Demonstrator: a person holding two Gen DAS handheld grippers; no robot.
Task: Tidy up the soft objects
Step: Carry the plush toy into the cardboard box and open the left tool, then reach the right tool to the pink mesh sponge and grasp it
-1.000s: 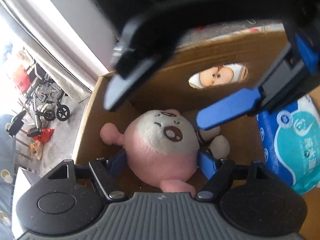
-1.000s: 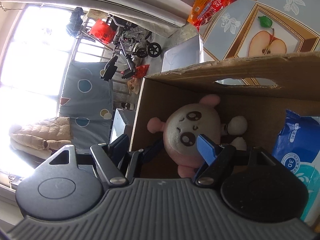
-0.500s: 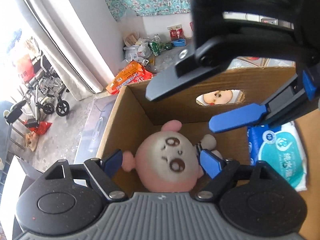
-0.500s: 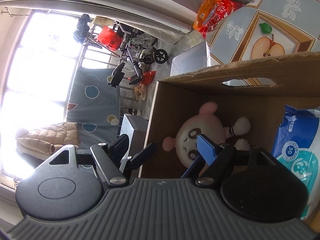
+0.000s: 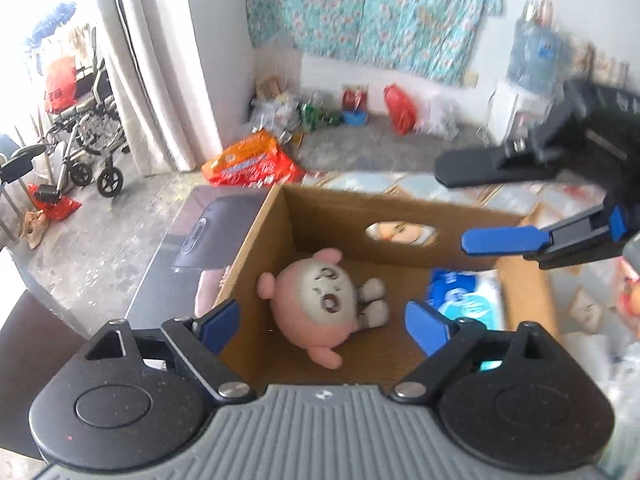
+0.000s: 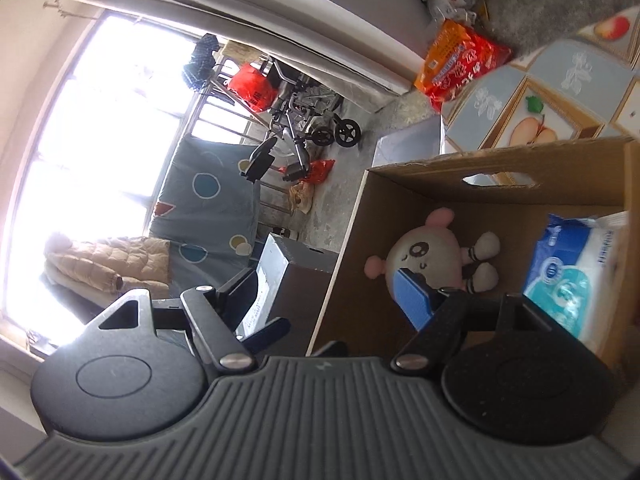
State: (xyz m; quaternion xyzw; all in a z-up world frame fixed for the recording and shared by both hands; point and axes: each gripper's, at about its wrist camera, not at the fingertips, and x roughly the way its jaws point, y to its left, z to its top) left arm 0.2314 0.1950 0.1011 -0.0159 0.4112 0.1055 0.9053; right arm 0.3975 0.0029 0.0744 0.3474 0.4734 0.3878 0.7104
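While the pink plush toy [image 5: 320, 300] lies on its back on the floor of the cardboard box [image 5: 256, 264], toward the box's left wall, neither tool touches it. Left gripper [image 5: 320, 322] hovers above the box with fingers spread and nothing between them; its jaws have just been opening wider, the toy well below them. Right gripper [image 5: 464, 204], seen at the upper right of the left view, also stands released and empty above the box's far edge.

Judgement: the placing step looks finished and this is the withdrawal. Next move calls for finding another soft item outside the box; none shows clearly here, so a look around the patterned surface [image 6: 560, 92] comes first.

Box contents: the plush, and to its right a blue-and-white tissue pack [image 6: 576, 268] against the right wall, apart from the toy. A hand-hole [image 5: 400, 234] is cut in the far wall. An orange snack bag [image 5: 252, 162] lies on the floor beyond.
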